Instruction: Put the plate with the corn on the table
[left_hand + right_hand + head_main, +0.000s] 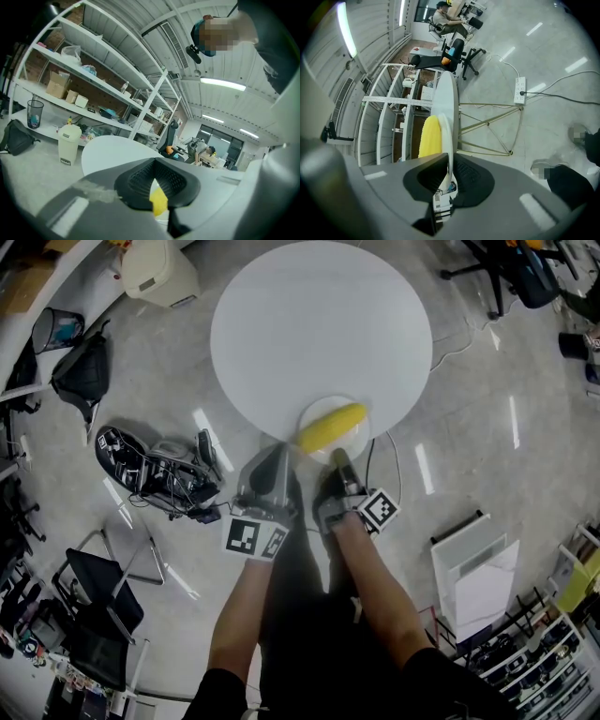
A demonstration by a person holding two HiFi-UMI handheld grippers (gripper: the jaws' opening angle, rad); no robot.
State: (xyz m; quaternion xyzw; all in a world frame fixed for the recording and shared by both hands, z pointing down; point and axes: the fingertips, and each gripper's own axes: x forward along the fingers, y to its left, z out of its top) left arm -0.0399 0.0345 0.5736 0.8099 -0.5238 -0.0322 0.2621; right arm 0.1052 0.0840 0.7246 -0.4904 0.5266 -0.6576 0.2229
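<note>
Pinching plate (449, 140) by its near rim with right gripper (339, 463), jaws almost together on the thin edge. Likely gripped there to keep it level and stop corn (331, 427) rolling off. Sits at near edge of table (319, 324), seemingly partly past it; resting or just above, cannot tell. Parking left gripper (277, 465) just left of plate, jaws near-closed to a slit, with nothing between and only corn visible beyond. Probably kept close for steadying, apparently without touching. Judged near the end, with only push-in, release and pull-back left. Risk of tipping off the edge if let go early.
</note>
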